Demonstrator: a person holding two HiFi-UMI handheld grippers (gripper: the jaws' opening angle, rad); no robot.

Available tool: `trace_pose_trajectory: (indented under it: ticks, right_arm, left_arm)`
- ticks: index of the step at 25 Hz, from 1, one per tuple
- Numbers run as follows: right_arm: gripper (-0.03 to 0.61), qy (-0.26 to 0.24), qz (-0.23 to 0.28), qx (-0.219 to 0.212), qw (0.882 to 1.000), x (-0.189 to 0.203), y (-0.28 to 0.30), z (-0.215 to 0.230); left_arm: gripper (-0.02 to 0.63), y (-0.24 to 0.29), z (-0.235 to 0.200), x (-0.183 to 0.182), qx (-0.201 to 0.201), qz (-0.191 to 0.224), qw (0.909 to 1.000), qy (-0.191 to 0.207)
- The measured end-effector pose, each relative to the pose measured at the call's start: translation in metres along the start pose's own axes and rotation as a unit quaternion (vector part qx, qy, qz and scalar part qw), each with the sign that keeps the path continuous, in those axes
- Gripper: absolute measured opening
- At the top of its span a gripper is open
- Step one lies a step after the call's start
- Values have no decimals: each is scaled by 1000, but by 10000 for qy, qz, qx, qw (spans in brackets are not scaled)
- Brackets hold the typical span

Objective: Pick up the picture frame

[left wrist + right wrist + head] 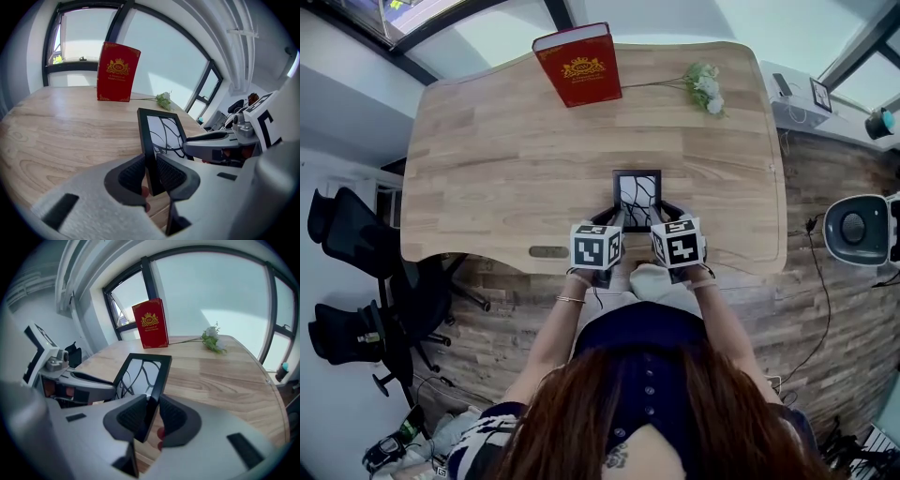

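Left gripper [151, 174] is pinching the picture frame [161, 135] between its pads. Right gripper [151, 416], just beside it, is pinching the frame's opposite edge.

You're looking at a black picture frame [637, 197], white inside with curving black lines. The table [506, 159] is pale wood with streaky grain. The book [578, 66] is red with a gold crest; the flowers [705, 87] are white on green stems

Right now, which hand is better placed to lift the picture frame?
Neither beats the other: left gripper clamps the picture frame's left edge, right gripper its right edge, so both probably lift together.
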State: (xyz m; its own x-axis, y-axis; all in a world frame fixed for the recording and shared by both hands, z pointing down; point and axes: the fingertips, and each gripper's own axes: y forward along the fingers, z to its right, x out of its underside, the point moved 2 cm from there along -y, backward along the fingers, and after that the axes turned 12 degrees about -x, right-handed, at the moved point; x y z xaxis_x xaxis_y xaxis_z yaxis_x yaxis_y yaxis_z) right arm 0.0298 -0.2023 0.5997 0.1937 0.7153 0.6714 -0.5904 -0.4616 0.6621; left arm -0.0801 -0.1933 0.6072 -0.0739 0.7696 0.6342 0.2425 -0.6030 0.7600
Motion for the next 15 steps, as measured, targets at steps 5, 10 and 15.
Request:
trace_pose_trajectory:
  ticks: [5, 10, 15]
  right_arm:
    - [89, -53, 144, 63, 9999, -4, -10, -6]
    - [87, -137, 264, 126, 9995, -7, -19, -11]
    - [87, -204, 412, 175, 9988, -8, -31, -21]
  left_arm:
    - [91, -11, 3, -5, 31, 165, 9998, 92]
    - [91, -20, 6, -7, 71, 299, 9993, 192]
    - [91, -35, 9, -9, 93, 466, 9985, 280]
